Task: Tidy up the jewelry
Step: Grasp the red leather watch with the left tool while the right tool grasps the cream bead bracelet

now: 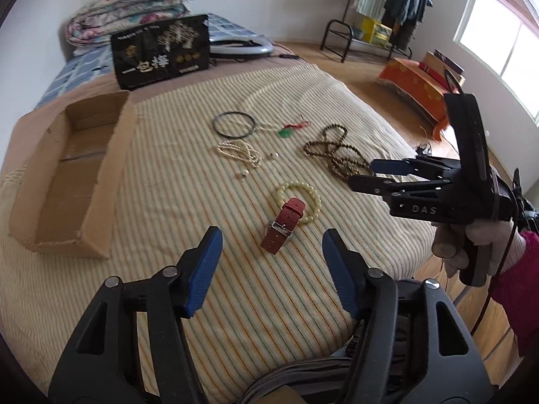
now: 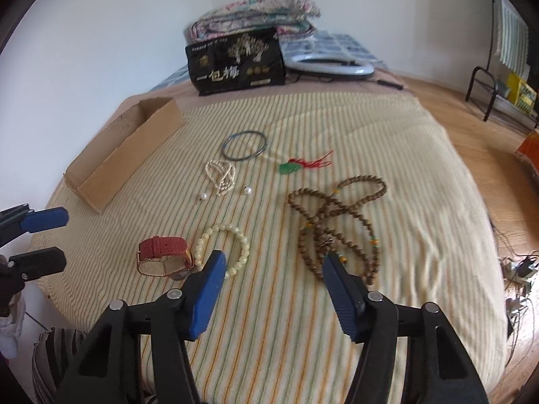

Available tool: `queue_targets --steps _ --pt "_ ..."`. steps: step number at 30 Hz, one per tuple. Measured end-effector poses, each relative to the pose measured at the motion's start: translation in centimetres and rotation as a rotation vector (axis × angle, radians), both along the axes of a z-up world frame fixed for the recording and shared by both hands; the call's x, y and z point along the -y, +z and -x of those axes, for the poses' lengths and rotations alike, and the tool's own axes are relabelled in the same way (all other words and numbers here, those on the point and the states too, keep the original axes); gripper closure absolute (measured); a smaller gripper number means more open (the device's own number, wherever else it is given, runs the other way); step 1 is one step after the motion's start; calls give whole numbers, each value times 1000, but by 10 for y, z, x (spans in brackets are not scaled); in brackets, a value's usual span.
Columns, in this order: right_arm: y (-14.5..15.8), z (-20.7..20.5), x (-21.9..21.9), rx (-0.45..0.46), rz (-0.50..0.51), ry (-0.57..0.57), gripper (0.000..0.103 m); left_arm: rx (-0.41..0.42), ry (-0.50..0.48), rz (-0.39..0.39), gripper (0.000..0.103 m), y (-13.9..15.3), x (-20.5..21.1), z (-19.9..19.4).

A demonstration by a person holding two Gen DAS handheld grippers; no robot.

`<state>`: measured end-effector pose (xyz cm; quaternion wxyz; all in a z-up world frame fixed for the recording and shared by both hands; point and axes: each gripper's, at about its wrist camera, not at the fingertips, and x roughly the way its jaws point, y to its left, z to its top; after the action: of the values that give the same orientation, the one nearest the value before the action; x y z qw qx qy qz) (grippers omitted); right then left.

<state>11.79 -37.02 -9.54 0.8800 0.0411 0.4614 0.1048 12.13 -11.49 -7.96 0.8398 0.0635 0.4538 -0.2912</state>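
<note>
Jewelry lies spread on a striped bedspread (image 1: pixel 188 175). A red-strap watch (image 1: pixel 283 224) (image 2: pixel 161 249) rests against a cream bead bracelet (image 1: pixel 316 198) (image 2: pixel 222 227). Beyond them lie a brown bead necklace (image 1: pixel 337 160) (image 2: pixel 316 222), a pearl necklace (image 1: pixel 239 151) (image 2: pixel 220 175), a dark bangle (image 1: pixel 215 126) (image 2: pixel 223 148) and a green pendant with a red tassel (image 1: pixel 286 132) (image 2: pixel 289 167). My left gripper (image 1: pixel 272 239) (image 2: pixel 64 235) hovers open just short of the watch. My right gripper (image 2: pixel 273 257) (image 1: pixel 363 172) hangs open between the bracelet and the brown necklace. Neither holds anything.
An open cardboard box (image 1: pixel 97 181) (image 2: pixel 128 165) sits at the left of the bedspread. Behind stand a black printed bag (image 1: pixel 161 54), folded quilts (image 1: pixel 134 10) and a ring light (image 2: pixel 330 62). The bed edge drops to a wooden floor on the right, with a clothes rack (image 1: pixel 401 3).
</note>
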Motion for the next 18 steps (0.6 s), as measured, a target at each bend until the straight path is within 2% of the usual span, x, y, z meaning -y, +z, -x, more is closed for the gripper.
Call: queue_targets --steps 2,4,8,10,18 --pt "-10 -8 -3 -34 -24 25 46 -21 -31 -3 44 -6 5 -5" --pt "-17 -15 -6 -64 -43 44 55 -42 -47 -13 48 -14 9 -11" --pt "-30 -28 -13 -106 -51 66 58 -76 -87 -21 52 -27 16 -19" --pt "-34 -33 -15 -119 -53 66 63 -83 -105 -33 52 -33 20 -21" --pt "-45 -46 -23 -150 -55 92 68 -115 -127 -57 68 -54 27 -33"
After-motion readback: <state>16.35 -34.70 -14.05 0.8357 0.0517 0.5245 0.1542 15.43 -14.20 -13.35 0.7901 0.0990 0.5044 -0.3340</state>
